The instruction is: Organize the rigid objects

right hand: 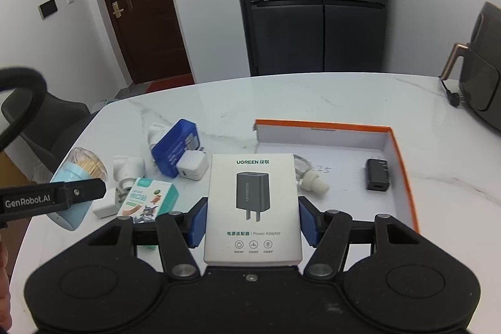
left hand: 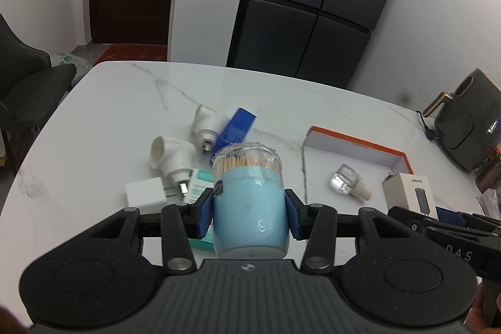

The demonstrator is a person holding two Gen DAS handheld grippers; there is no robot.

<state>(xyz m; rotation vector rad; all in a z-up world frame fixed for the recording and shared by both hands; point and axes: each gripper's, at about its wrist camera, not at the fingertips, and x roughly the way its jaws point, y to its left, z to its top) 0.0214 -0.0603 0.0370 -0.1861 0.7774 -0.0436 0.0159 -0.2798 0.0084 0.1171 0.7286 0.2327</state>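
My left gripper [left hand: 249,210] is shut on a light blue toothpick jar [left hand: 249,208] wrapped in clear film, held above the table. The jar also shows in the right wrist view [right hand: 73,190]. My right gripper [right hand: 252,216] is shut on a white UGREEN power adapter box [right hand: 253,205], which also shows in the left wrist view [left hand: 410,190]. An open white tray with an orange rim [right hand: 404,165] lies on the marble table [right hand: 238,102]. It holds a clear glass stopper [right hand: 311,179] and a small black adapter [right hand: 378,174].
Left of the tray lie two white plug adapters [left hand: 175,158], a white charger cube [left hand: 144,193], a blue box [left hand: 235,130] and a teal-and-white carton [right hand: 150,199]. A dark air fryer [left hand: 466,124] stands at the table's right. A chair [left hand: 28,89] is at the left.
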